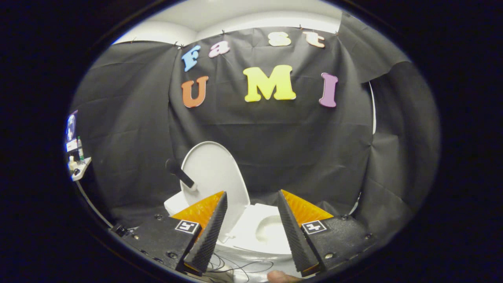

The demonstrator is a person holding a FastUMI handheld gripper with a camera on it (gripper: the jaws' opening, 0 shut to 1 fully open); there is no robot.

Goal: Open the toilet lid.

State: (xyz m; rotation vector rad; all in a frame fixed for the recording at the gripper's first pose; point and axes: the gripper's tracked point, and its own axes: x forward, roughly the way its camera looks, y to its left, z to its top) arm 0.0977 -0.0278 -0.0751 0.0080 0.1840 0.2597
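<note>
Gripper view, toilet lid [214,177] upright, jaws apart, shelf [80,168] beside.

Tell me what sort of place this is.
Likely a mock bathroom in a test booth: a white toilet with its lid raised, black cloth walls, beyond the open gripper.

The toilet [267,232] stands ahead of the claw [251,230], partly between its spread fingers. Its lid [214,177] stands raised to the left of the seat [251,232]. A handle [180,173] sticks out from the lid's left side. The booth's wall [298,157] hangs behind.
</note>
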